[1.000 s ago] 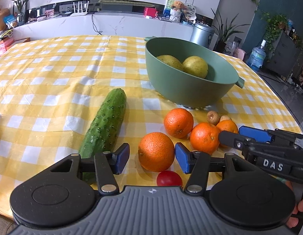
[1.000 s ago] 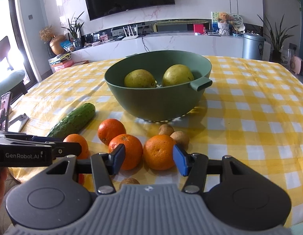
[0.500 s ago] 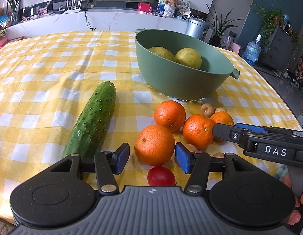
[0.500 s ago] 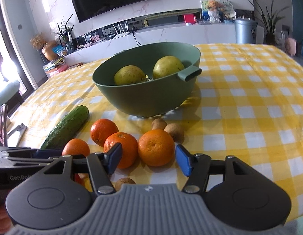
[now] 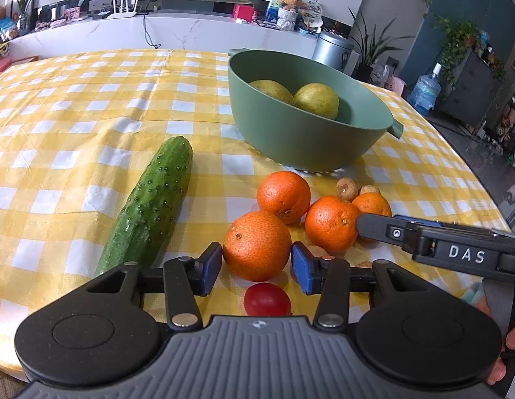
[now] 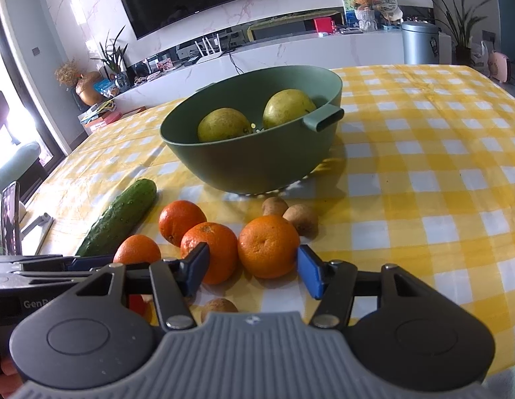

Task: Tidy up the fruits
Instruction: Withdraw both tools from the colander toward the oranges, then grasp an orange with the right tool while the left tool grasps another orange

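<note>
Orange fruit [image 5: 256, 245] between spread blue pads of left gripper [image 5: 256, 267], not pinched; another orange [image 6: 268, 246] just ahead of right gripper [image 6: 253, 271], fingers likewise spread.

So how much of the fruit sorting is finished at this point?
Only a start. Two pears already sit in the green bowl. Right now the left gripper is open around one orange, and the right gripper is open around another orange; neither is gripped yet. Four oranges, a cucumber, a cherry tomato and several small brown fruits remain on the table.
</note>
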